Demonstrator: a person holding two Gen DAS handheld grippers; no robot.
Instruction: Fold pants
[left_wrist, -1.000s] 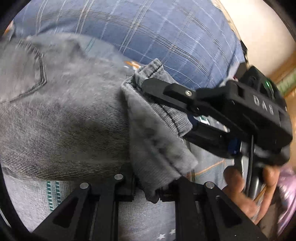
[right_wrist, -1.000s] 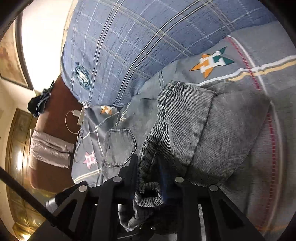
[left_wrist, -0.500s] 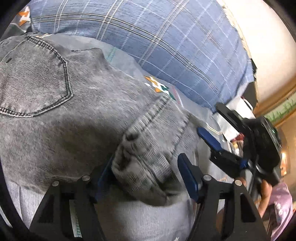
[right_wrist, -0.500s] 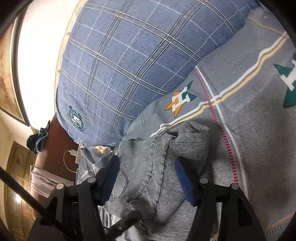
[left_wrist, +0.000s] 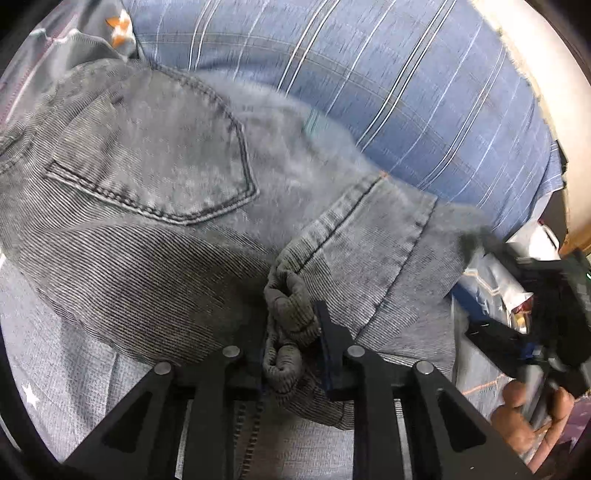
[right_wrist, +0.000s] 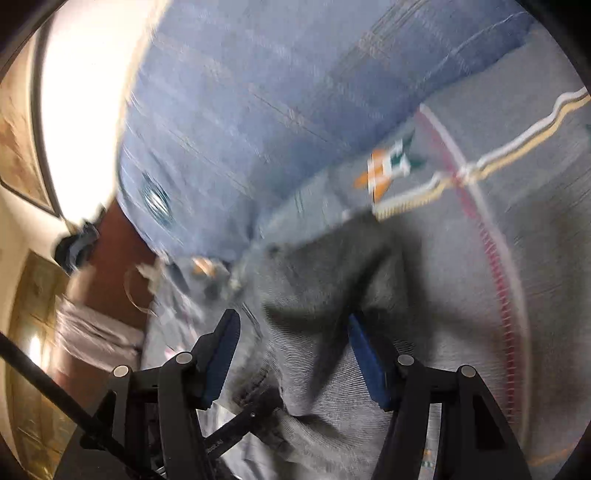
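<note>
left gripper (left_wrist: 291, 332) is clamped on a bunched fold of the grey pants (left_wrist: 147, 206), right gripper (right_wrist: 291, 354) hangs wide open over them

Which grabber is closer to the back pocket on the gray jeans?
Left. The left gripper pinches a bunched fold of the jeans just below the back pocket. The right gripper sits off past the jeans' far edge.

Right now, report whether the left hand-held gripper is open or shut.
Shut: the left hand-held gripper pinches a bunched fold of the grey pants.
</note>
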